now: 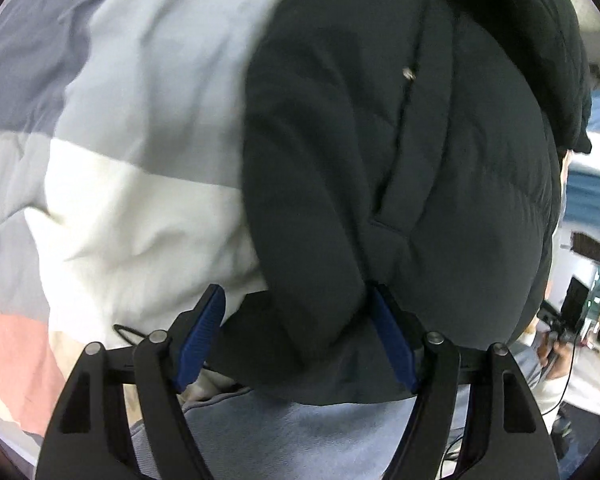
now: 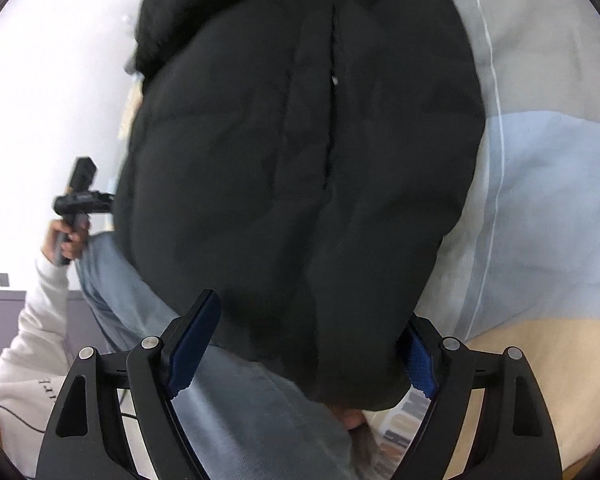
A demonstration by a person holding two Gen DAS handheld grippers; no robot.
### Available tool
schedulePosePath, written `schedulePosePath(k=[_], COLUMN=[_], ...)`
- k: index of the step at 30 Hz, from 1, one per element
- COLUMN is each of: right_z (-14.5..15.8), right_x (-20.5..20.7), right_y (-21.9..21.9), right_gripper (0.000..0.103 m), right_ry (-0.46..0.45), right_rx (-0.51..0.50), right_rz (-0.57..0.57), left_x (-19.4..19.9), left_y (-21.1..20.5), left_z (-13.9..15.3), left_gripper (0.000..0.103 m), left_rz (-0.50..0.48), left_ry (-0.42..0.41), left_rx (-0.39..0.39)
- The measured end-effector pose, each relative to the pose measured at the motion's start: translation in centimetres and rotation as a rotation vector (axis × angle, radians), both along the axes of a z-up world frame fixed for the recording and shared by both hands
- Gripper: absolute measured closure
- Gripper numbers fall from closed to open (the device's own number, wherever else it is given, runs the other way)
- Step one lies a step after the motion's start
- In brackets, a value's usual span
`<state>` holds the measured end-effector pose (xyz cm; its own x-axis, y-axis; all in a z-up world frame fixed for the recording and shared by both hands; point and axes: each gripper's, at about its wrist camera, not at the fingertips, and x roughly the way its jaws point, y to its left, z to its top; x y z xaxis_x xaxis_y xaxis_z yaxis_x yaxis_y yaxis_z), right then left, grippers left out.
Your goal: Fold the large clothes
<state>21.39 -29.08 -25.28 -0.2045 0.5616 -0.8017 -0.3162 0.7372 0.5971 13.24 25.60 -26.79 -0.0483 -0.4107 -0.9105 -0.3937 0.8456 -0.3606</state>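
Note:
A large black puffer jacket (image 1: 400,152) lies bunched on the bed and fills the middle and right of the left wrist view. It also fills the centre of the right wrist view (image 2: 300,160), with its front zipper (image 2: 332,120) running up the middle. My left gripper (image 1: 300,340) stands open, and the jacket's lower hem bulges between its blue pads. My right gripper (image 2: 304,348) stands open too, with the jacket's near edge lying between its pads. Neither pair of jaws presses the fabric.
A patchwork duvet (image 1: 120,140) in white, pale blue, grey and pink covers the bed. It shows pale blue and beige in the right wrist view (image 2: 540,184). The person's jeans (image 2: 240,420) are below the jacket. The left hand and its gripper handle (image 2: 76,204) show at the left.

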Motion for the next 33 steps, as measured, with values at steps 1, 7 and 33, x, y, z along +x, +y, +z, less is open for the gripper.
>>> schedulePosePath(k=[1, 7, 33], right_z=[-0.1, 2.0, 19.2], right_x=[0.2, -0.1, -11.3], right_y=[0.0, 1.9, -4.1], right_gripper=[0.021, 0.020, 0.098], right_ry=[0.005, -0.041, -0.569], right_rx=[-0.003, 0.046, 0.069], right_rz=[0.008, 0.080, -0.103], left_x=[0.3, 1.5, -8.1], left_y=[-0.6, -3.8, 0.7], left_z=[0.0, 0.0, 17.3], left_gripper=[0.029, 0.053, 0.101], left_rz=[-0.010, -0.021, 0.106], left_ry=[-0.008, -0.104, -0.629], left_rx=[0.000, -0.097, -0.171])
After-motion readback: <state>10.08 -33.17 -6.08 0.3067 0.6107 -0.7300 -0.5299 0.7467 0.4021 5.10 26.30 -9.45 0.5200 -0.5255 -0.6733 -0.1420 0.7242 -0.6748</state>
